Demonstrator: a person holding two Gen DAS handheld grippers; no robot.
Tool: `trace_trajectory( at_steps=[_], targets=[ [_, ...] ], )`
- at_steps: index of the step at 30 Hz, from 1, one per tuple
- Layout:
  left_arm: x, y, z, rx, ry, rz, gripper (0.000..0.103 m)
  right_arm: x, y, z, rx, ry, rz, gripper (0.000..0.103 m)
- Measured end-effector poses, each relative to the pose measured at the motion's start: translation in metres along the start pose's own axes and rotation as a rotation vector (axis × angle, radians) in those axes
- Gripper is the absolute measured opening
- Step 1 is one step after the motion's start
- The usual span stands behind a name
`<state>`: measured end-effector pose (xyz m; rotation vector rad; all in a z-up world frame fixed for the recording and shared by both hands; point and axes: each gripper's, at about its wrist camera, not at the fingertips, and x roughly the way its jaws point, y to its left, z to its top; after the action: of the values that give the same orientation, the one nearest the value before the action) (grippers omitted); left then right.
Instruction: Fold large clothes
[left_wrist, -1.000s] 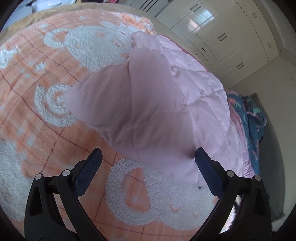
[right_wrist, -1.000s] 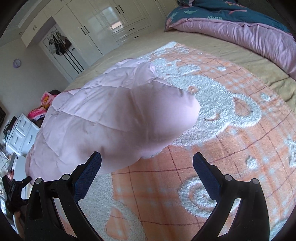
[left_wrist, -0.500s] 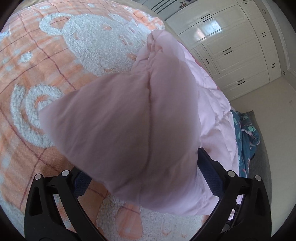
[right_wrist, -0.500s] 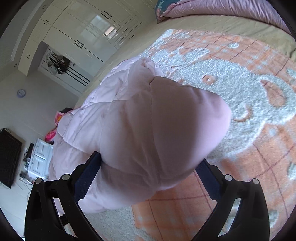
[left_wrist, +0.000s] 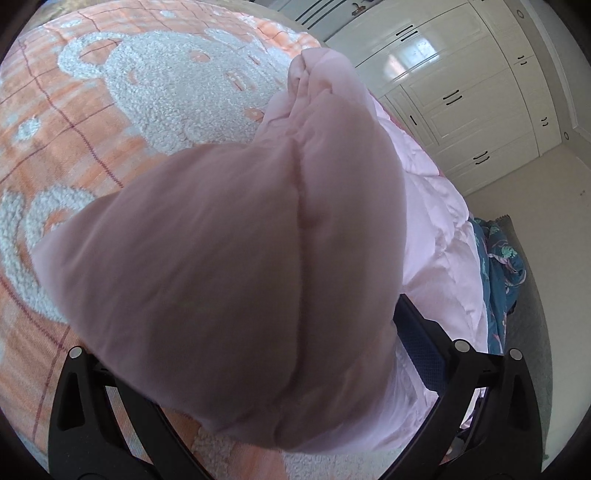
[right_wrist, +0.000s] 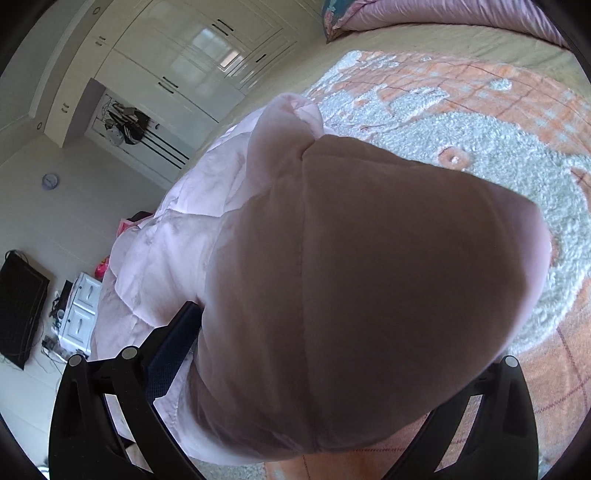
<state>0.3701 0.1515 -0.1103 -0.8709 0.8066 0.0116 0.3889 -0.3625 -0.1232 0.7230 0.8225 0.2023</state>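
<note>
Bulging between the fingers of the left tongs (left_wrist: 236, 369), a thick fold of the pink padded coat (left_wrist: 229, 266) is filling most of that camera's view. The left finger is hiding under the fabric; only the blue pad of the right finger (left_wrist: 417, 343) is showing, pressed against the coat's side. The fingers are standing wide around the bunch, and whether they are actually pinching it I cannot tell. Beyond the tips, the orange bear-patterned blanket (left_wrist: 110, 110) is spreading to the left, and the rest of the coat is trailing away to the right, toward the white wardrobe doors (left_wrist: 472, 92). A teal patterned quilt (left_wrist: 498, 266) is lying further right.

Moving to the right tongs (right_wrist: 321, 373), another fold of the coat (right_wrist: 369, 295) is swelling between their fingers too. Here the blue pad of the left finger (right_wrist: 173, 350) is touching the fabric, while the right finger is lying buried beneath it. Their grip is likewise unclear. The blanket (right_wrist: 498, 177) is stretching out ahead and to the right.
</note>
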Motion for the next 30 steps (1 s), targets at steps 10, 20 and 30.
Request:
trace_trajectory(
  at_steps=[10, 20, 30],
  targets=[
    [0.006, 0.003, 0.005, -0.010, -0.013, -0.019, 0.095, 0.003, 0.002, 0.001, -0.032, 0.014, 0.095, 0.073],
    [-0.005, -0.014, 0.008, 0.047, -0.045, -0.049, 0.051, -0.007, 0.032, -0.002, -0.233, -0.047, 0.038, 0.045],
    [-0.040, -0.068, 0.001, 0.312, -0.179, 0.062, 0.032, -0.030, 0.068, -0.022, -0.423, -0.093, -0.051, 0.037]
  ],
)
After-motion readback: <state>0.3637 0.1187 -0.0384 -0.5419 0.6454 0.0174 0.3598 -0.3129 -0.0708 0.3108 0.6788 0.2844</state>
